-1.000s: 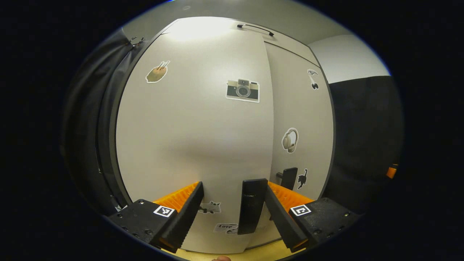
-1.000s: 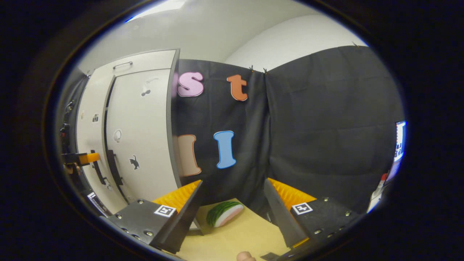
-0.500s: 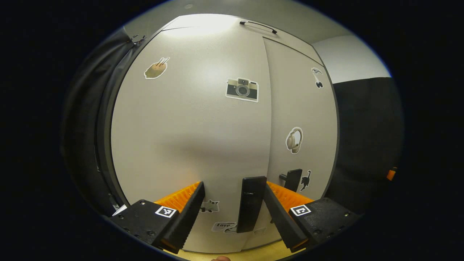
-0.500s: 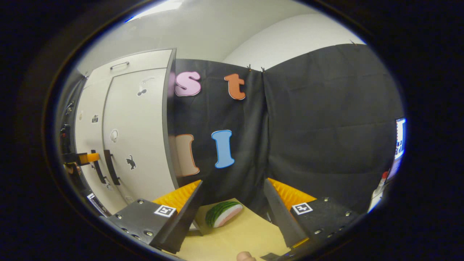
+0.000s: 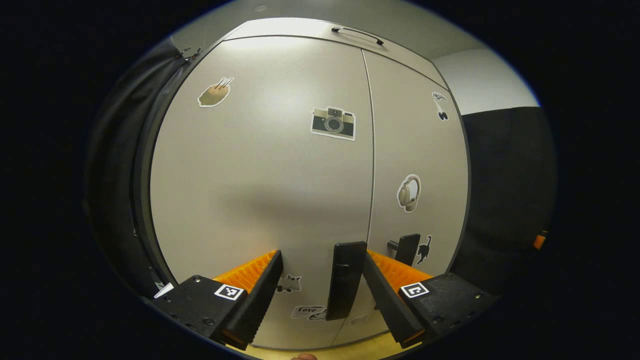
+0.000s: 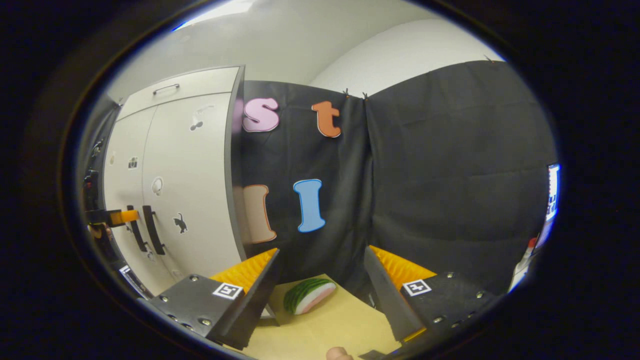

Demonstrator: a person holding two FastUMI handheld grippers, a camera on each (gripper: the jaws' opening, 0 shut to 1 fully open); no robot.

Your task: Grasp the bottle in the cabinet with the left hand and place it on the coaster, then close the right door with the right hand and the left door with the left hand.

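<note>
In the left gripper view I see the left gripper [image 5: 320, 295] held right up against the cabinet, its fingers spread wide. The left door [image 5: 260, 180] lies flush with the right door [image 5: 417, 165], and only a thin seam runs between them. The left door's handle [image 5: 344, 280], a dark upright bar, stands between my fingers, close to the right-hand one; I cannot tell whether that finger touches it, and the other finger is plainly clear of it, so nothing is clamped. The right door's handle [image 5: 407, 248] sits just past the seam. Stickers dot both doors, among them a camera sticker [image 5: 333, 122] on the left door and a headphone sticker [image 5: 409, 193] on the right. A strip of the tabletop [image 5: 360, 350] shows under the cabinet's lower edge.

In the right gripper view the right gripper [image 6: 320, 295] hovers over the tabletop [image 6: 325, 330], well away from the cabinet, fingers wide apart and holding nothing. A watermelon slice [image 6: 308, 295] lies on the tabletop near its far edge, beside the booth wall. At the left of this view both cabinet doors look shut, and the left gripper [image 6: 112, 217] is at their handles.
</note>
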